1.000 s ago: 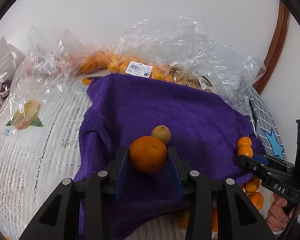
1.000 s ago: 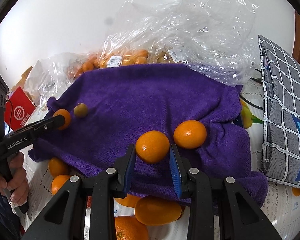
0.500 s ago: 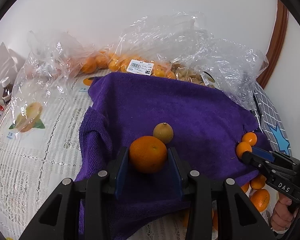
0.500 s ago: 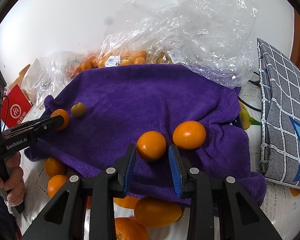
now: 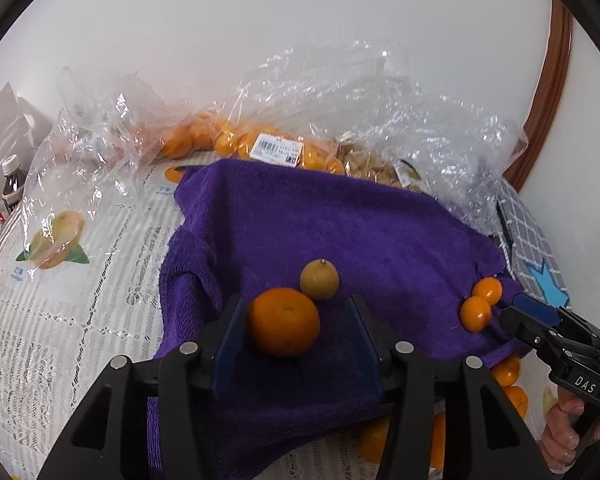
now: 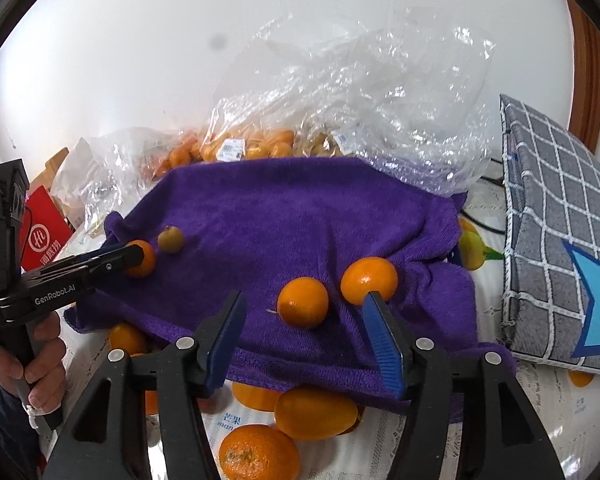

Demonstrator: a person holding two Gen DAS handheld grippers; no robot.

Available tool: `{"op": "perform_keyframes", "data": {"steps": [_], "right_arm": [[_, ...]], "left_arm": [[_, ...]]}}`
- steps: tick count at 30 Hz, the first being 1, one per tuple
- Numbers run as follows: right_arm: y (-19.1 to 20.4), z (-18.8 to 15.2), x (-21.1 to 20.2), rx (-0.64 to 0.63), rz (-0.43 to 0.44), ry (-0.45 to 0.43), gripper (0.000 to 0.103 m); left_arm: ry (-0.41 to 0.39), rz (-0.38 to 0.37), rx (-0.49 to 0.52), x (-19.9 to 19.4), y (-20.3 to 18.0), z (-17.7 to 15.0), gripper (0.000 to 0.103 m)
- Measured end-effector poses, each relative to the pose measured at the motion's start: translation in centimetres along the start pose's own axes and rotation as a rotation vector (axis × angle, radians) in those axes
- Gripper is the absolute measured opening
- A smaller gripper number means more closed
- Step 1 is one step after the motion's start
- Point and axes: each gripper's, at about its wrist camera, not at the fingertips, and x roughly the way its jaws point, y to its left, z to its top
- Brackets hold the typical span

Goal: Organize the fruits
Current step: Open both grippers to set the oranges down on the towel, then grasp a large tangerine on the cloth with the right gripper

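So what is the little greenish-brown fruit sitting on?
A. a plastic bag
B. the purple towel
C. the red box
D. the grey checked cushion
B: the little greenish-brown fruit rests on the purple towel, right behind the orange that sits between the left gripper's fingers.

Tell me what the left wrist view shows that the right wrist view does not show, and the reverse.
Only the left wrist view shows the capped bottle at the far left. Only the right wrist view shows the red packet and the large oranges lying below the towel's front hem. Both views show the purple towel, the small brownish fruit, the clear bags of fruit behind, and both claws, their jaws opening: left claw, right claw.
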Motion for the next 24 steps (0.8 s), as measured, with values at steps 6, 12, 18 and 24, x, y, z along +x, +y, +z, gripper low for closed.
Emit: {"op": "perform_keyframes", "data": {"steps": [6, 12, 18, 24], "right_arm": [[-0.4, 0.5, -1.9, 0.029, -0.026, -0.048, 0.060], [-0.8, 0.1, -4.1, 0.040, -0.097, -0.062, 0.060], [-0.7, -1.4, -5.7, 0.029, -0.130, -0.031, 0.060], [-0.1, -3.5, -6.3, 0.026, -0.120, -0.006, 0.060]], "left_arm": [[-0.045, -0.018, -0.039, -0.8, 0.5, 0.2, 0.053], [-0.117, -0.013, -0.042, -2.1, 0.7, 0.3, 0.053], [-0.141, -0.013, -0.039, -2.5, 0.6, 0.2, 0.053], [-0.156, -0.033, -0.019, -3.2, 0.1, -0.2, 0.053]]}}
